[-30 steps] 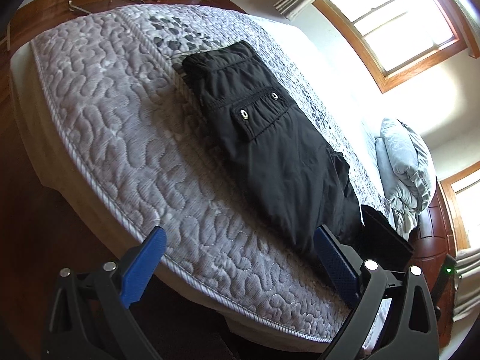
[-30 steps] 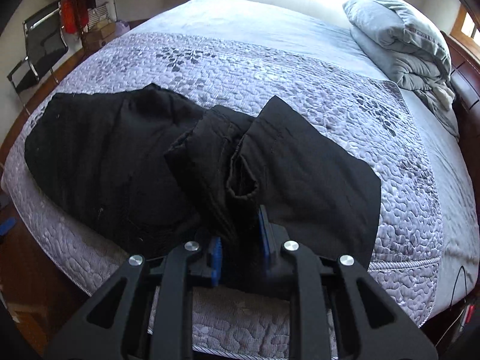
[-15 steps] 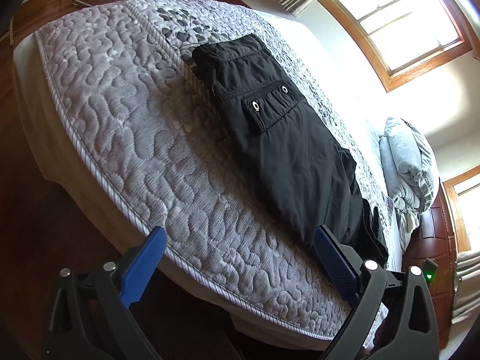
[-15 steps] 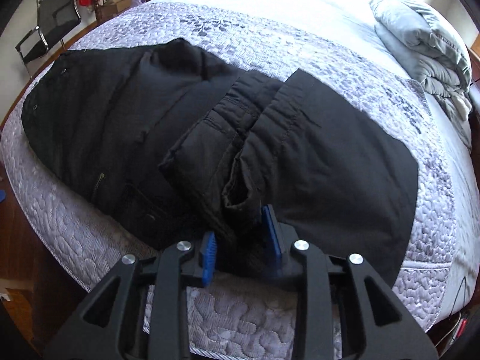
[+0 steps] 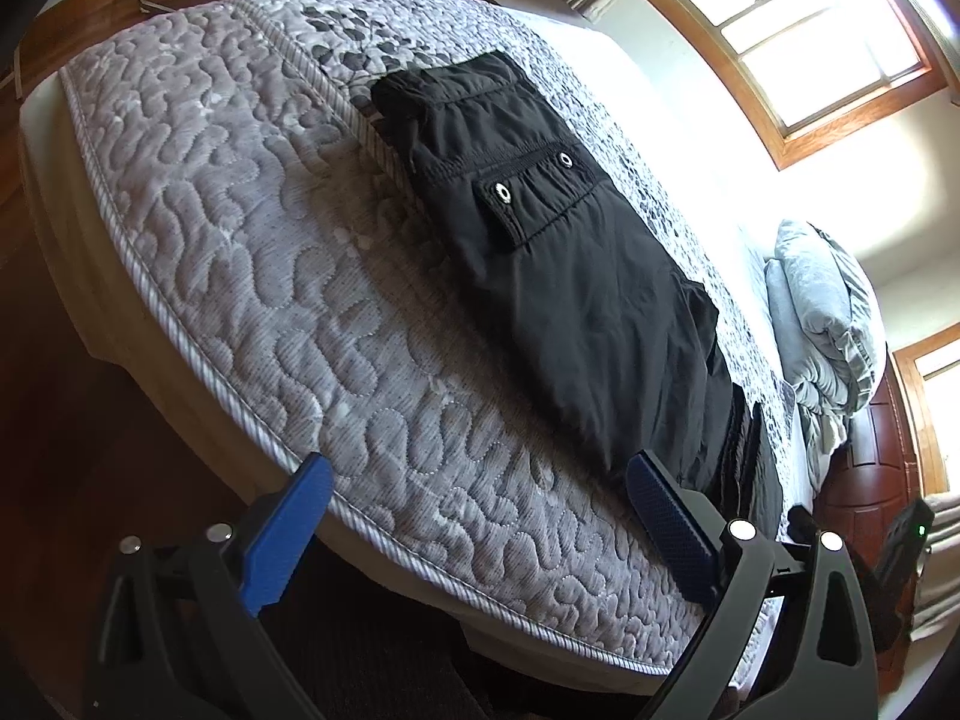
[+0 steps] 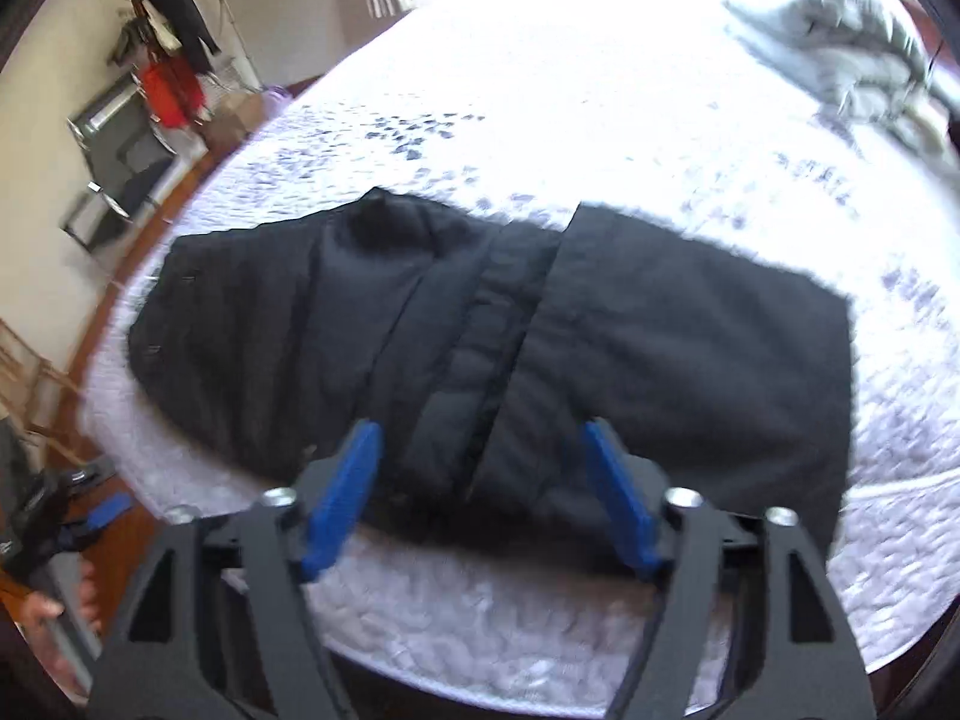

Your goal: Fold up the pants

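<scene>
Black pants (image 5: 570, 276) lie along the quilted grey mattress (image 5: 270, 240), their snap pocket facing up. In the right wrist view the pants (image 6: 660, 360) are folded over, with the leg ends lying flat across the middle. My right gripper (image 6: 480, 429) hovers at the near edge of the fold. Its jaws are opening, and the fabric sits between the blue pads (image 6: 618, 498) without being pressed. My left gripper (image 5: 477, 462) stands open over the mattress edge with nothing in it, its right pad (image 5: 666, 516) just short of the pants.
Grey bedding (image 5: 828, 330) is bunched at the head of the bed. A window (image 5: 810, 30) glares above it. A chair (image 6: 120, 150) and a coat rack with a red garment (image 6: 171, 90) stand on the wooden floor (image 5: 60, 420) past the bed's foot.
The right gripper's jaws spread wide and let go of the bunched leg ends, which now lie flat on the pants. The left gripper stayed open in about the same place.
</scene>
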The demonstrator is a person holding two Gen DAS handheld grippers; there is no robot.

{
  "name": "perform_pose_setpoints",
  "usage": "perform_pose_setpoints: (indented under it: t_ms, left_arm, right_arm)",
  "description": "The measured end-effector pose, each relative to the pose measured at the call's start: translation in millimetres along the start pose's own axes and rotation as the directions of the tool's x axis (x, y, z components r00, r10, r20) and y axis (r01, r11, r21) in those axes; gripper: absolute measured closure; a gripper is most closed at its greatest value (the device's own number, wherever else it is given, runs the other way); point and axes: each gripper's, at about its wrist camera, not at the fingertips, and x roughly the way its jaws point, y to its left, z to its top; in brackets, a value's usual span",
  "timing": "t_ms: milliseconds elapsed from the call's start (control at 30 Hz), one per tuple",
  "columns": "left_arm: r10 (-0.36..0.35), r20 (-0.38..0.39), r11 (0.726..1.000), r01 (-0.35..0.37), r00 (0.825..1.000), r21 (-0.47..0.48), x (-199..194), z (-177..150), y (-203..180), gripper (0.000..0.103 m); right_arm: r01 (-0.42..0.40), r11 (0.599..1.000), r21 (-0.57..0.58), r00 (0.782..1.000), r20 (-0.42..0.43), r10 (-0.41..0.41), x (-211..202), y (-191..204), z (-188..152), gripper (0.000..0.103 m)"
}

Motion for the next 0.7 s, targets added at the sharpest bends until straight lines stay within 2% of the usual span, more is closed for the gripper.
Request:
perform_pose_setpoints:
  t_ms: [100, 233, 300, 367, 400, 467, 567, 600, 633, 700]
  left_arm:
    - [0.001, -0.01, 1.0, 0.0, 1.0, 0.015, 3.4, -2.4, -4.6, 0.004]
    - [0.002, -0.024, 1.0, -0.002, 1.0, 0.018, 6.9, -4.4, -6.3, 0.004]
    - [0.004, -0.028, 1.0, -0.004, 1.0, 0.02, 8.2, -4.4, -6.6, 0.004]
    - [0.009, -0.028, 1.0, -0.008, 1.0, 0.025, 9.2, -4.4, -6.9, 0.004]
    - [0.011, -0.029, 1.0, -0.01, 1.0, 0.027, 9.7, -4.0, -6.8, 0.004]
    - [0.014, -0.031, 0.999, -0.013, 0.999, 0.029, 11.0, -2.9, -6.1, 0.004]
    - [0.016, -0.038, 0.999, -0.015, 0.999, 0.028, 15.0, -1.2, -5.8, 0.004]
    - [0.017, -0.041, 0.999, -0.016, 0.999, 0.028, 17.2, -0.4, -6.1, 0.004]
    - [0.018, -0.046, 1.0, -0.017, 0.999, 0.027, 19.2, -0.3, -5.9, 0.004]
    - [0.018, -0.051, 0.999, -0.017, 0.999, 0.028, 20.8, -0.8, -6.2, 0.004]
  right_arm:
    - [0.146, 0.988, -0.04, 0.989, -0.003, -0.146, 17.9, 10.0, 11.9, 0.023]
    - [0.265, 0.964, -0.03, 0.963, -0.04, -0.266, 43.9, 8.9, 16.4, 0.023]
    - [0.303, 0.953, -0.017, 0.951, -0.059, -0.303, 55.6, 7.0, 16.2, 0.024]
    - [0.316, 0.949, -0.014, 0.946, -0.076, -0.316, 64.5, 4.0, 14.0, 0.028]
    - [0.323, 0.946, -0.01, 0.943, -0.088, -0.322, 68.8, 1.5, 12.5, 0.034]
    - [0.293, 0.956, 0.015, 0.952, -0.093, -0.291, 70.2, -6.6, 8.2, 0.038]
    - [0.234, 0.971, 0.041, 0.969, -0.091, -0.23, 70.0, -10.6, 4.5, 0.063]
    - [0.216, 0.975, 0.045, 0.973, -0.09, -0.211, 69.8, -11.4, 4.5, 0.077]
    - [0.191, 0.98, 0.053, 0.979, -0.086, -0.186, 67.6, -11.4, 3.3, 0.085]
    - [0.155, 0.986, 0.053, 0.986, -0.075, -0.151, 63.6, -11.0, 3.2, 0.096]
